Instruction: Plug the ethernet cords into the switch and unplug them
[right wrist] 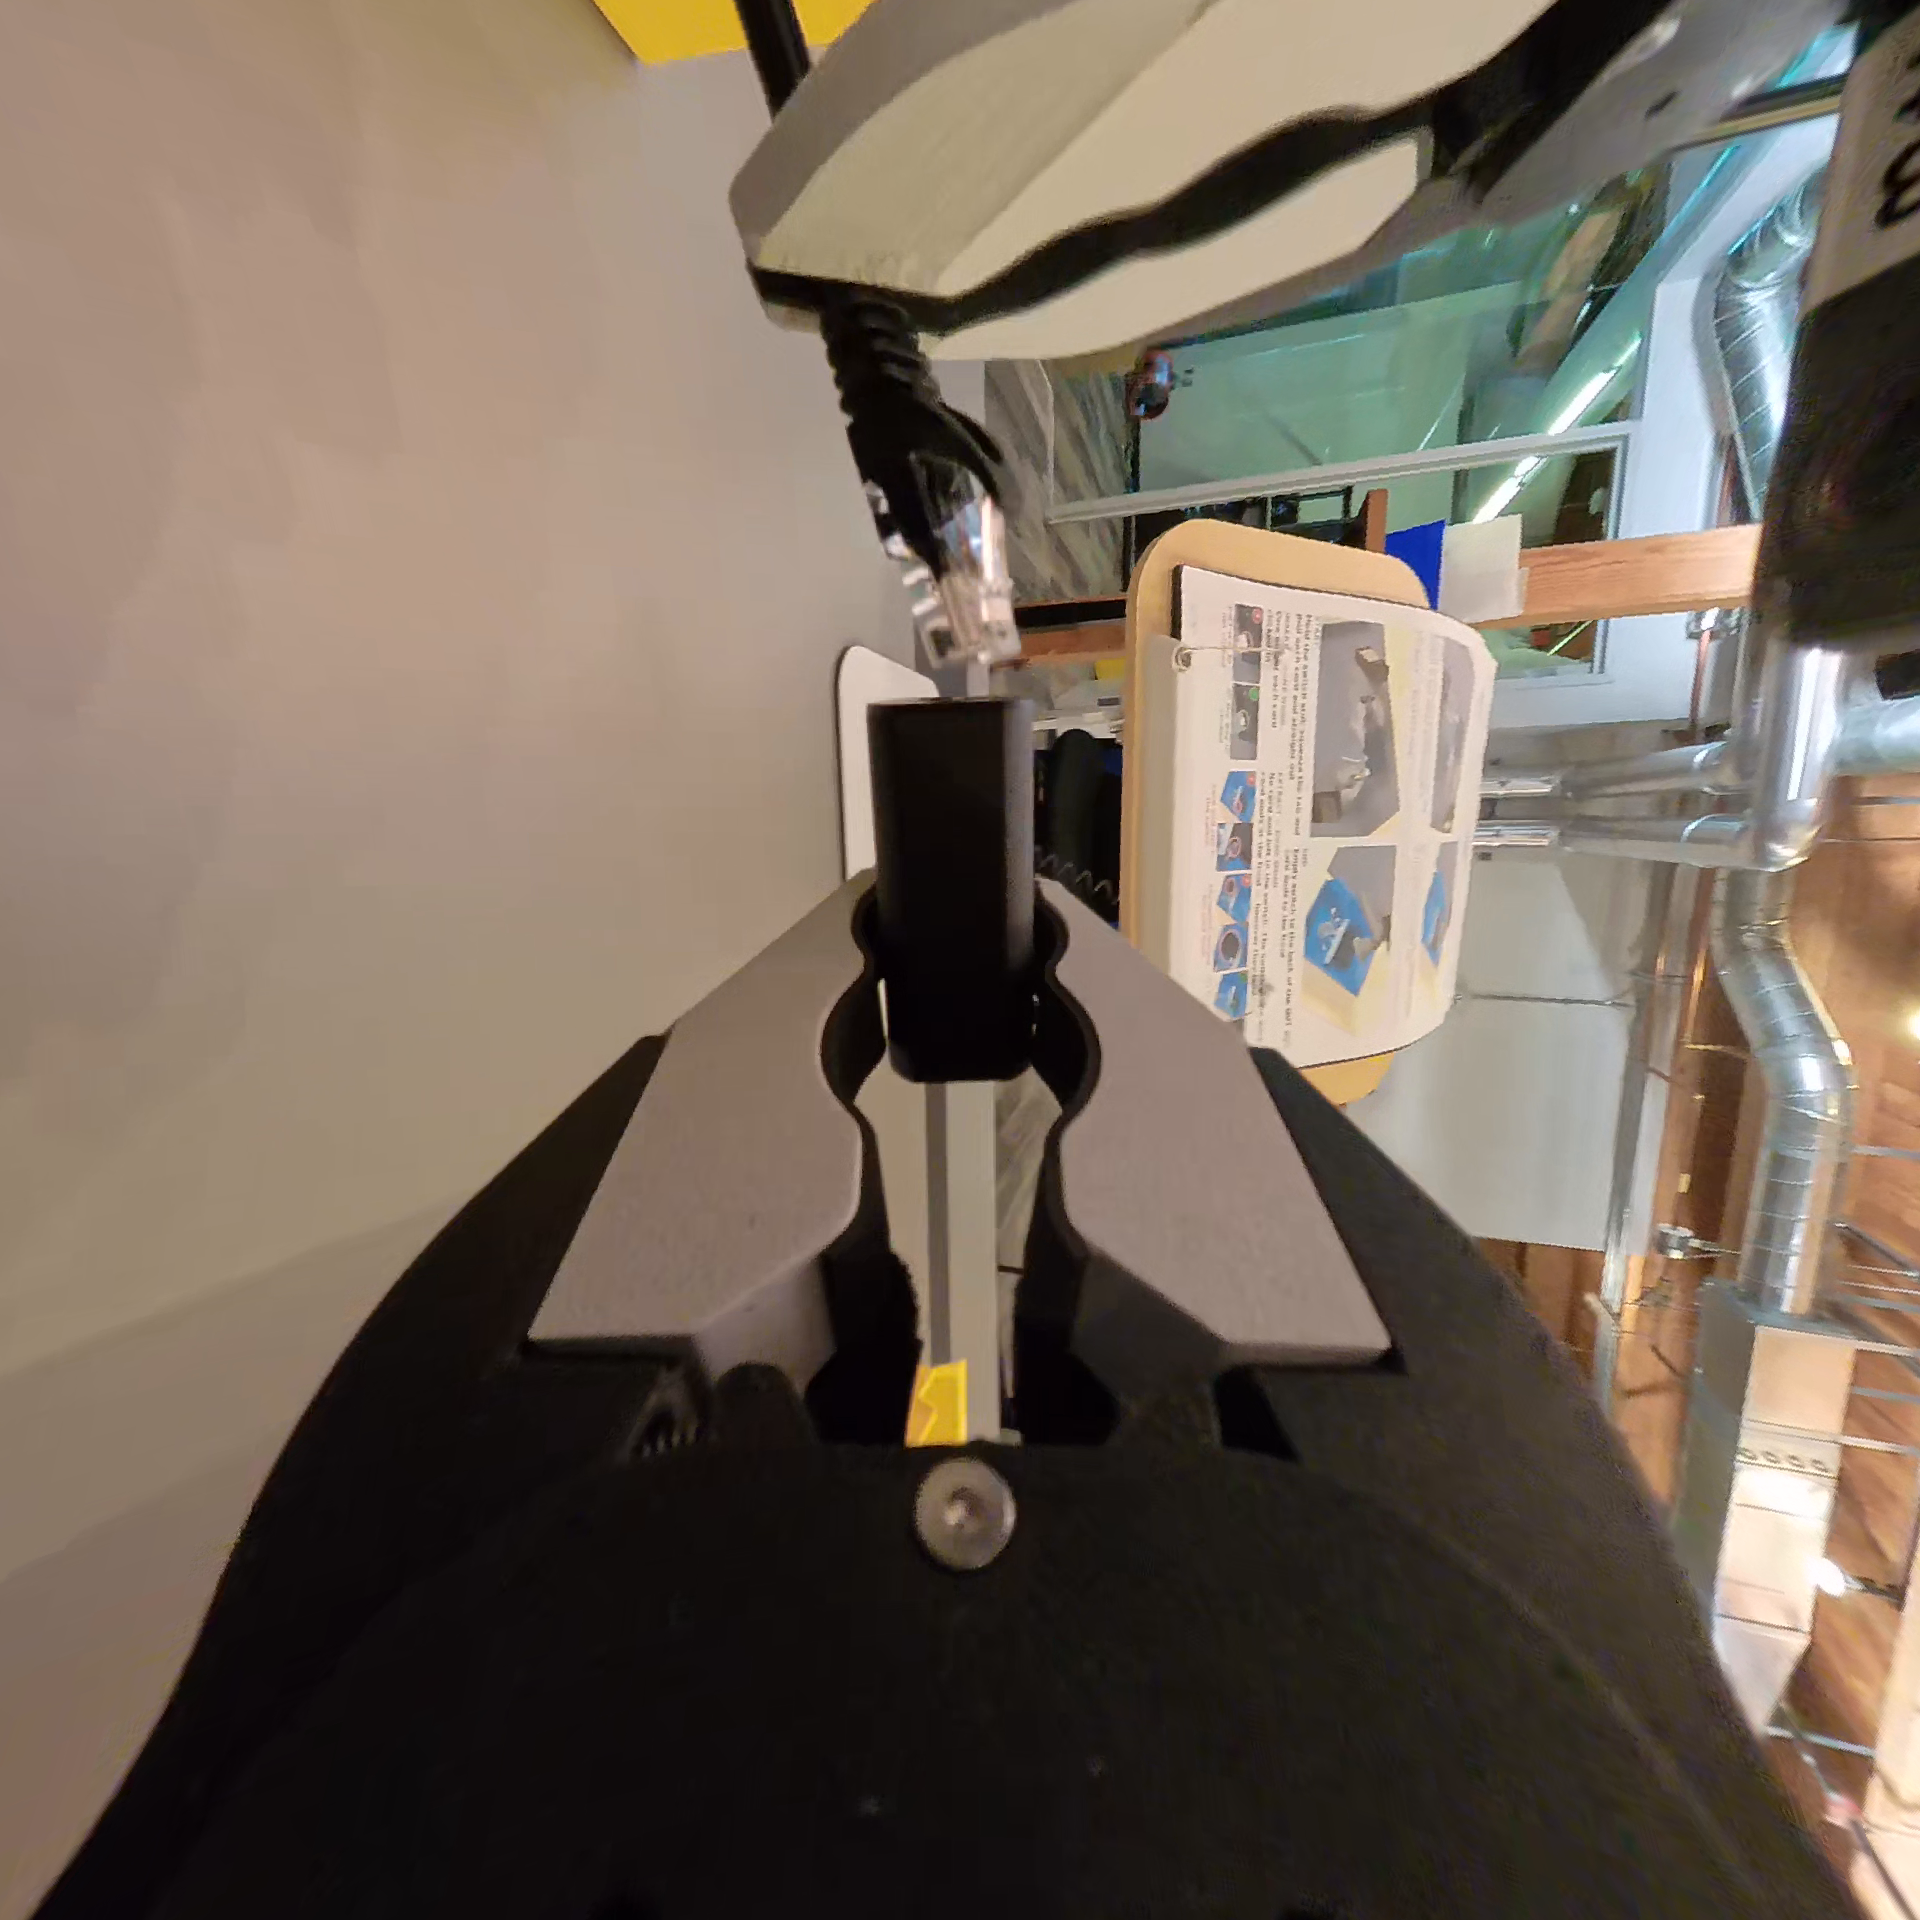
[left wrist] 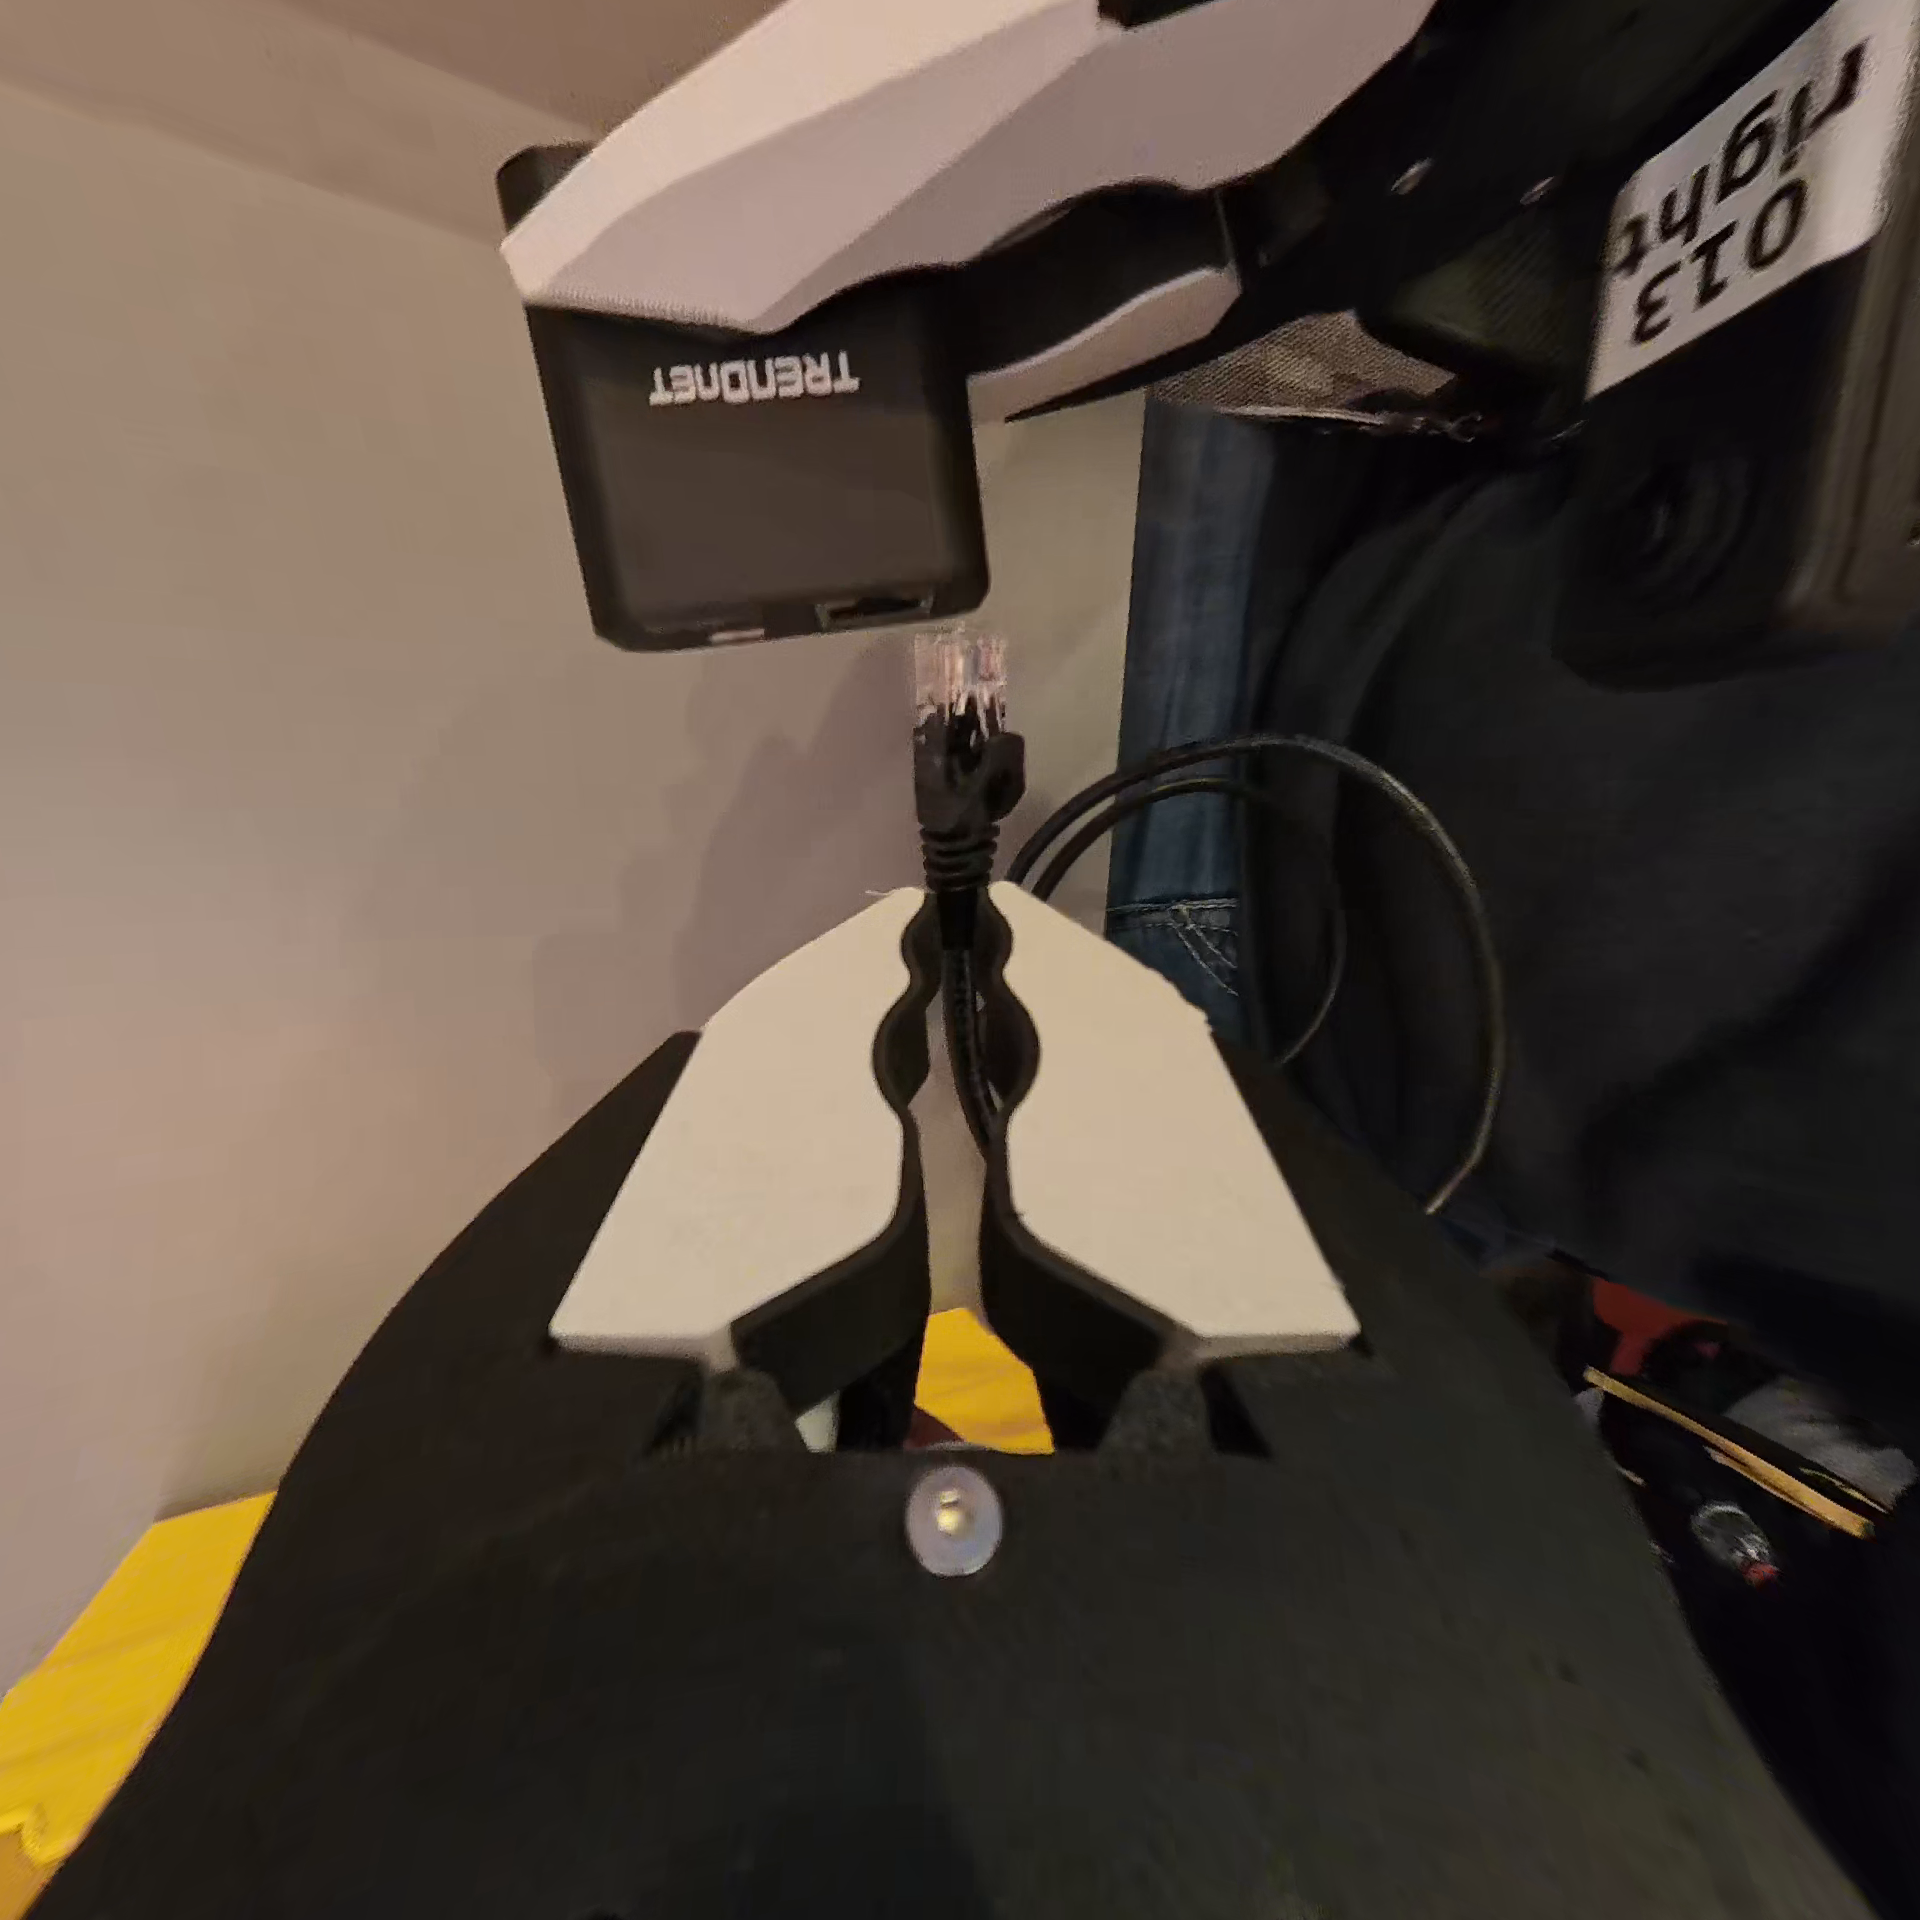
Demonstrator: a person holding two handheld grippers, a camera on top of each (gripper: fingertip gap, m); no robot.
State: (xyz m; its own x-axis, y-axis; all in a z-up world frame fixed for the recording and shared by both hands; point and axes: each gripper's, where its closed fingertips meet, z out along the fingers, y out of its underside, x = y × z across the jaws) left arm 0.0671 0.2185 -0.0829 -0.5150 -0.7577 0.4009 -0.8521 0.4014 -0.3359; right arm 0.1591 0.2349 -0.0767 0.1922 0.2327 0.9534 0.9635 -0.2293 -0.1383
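Note:
In the left wrist view my left gripper (left wrist: 956, 902) is shut on a black ethernet cord (left wrist: 951, 831), just behind the boot. The clear plug (left wrist: 961, 675) points at the ports (left wrist: 871, 611) of the black switch (left wrist: 769, 478), a small gap short of them. The right gripper's white fingers (left wrist: 831, 177) hold the switch from above. In the right wrist view my right gripper (right wrist: 951, 909) is shut on the switch (right wrist: 951, 883), seen end-on. The plug (right wrist: 966, 582) hangs just beyond the switch, with the left gripper's fingers (right wrist: 1039, 177) on the cord.
The cord's slack loops to the right (left wrist: 1475, 935) in front of a person in dark clothes and jeans (left wrist: 1184, 727). A yellow surface (left wrist: 104, 1662) lies below. A clipboard with an instruction sheet (right wrist: 1330, 821) and metal ducts (right wrist: 1787, 1039) stand behind. A grey surface (right wrist: 312, 623) fills the left.

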